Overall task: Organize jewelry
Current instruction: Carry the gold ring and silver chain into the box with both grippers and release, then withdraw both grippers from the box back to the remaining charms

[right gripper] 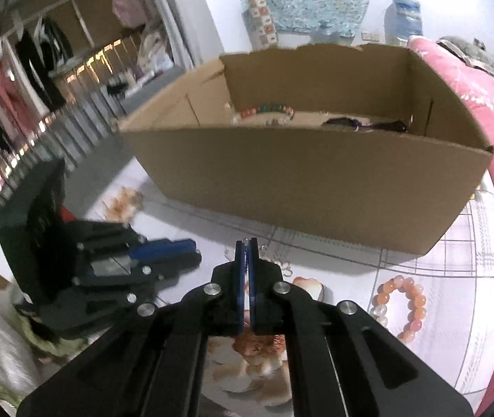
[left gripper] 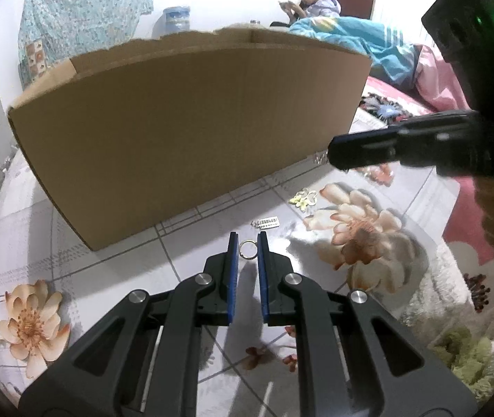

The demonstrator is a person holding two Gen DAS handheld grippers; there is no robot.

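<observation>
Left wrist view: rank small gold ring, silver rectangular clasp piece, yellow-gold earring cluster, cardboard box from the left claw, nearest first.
1. Small gold ring, between the left claw tips.
2. Silver rectangular clasp piece, just ahead, slightly right.
3. Yellow-gold earring cluster, farther right.
Cardboard box, ahead-left: its near corner is too close to call against item 3.

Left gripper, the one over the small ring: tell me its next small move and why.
Probably close the left gripper on the ring. The ring lies on the floral tablecloth between the two blue fingers, which stand apart on either side of it. The cardboard box stands open just behind, so lifting the ring into it would likely follow.
</observation>
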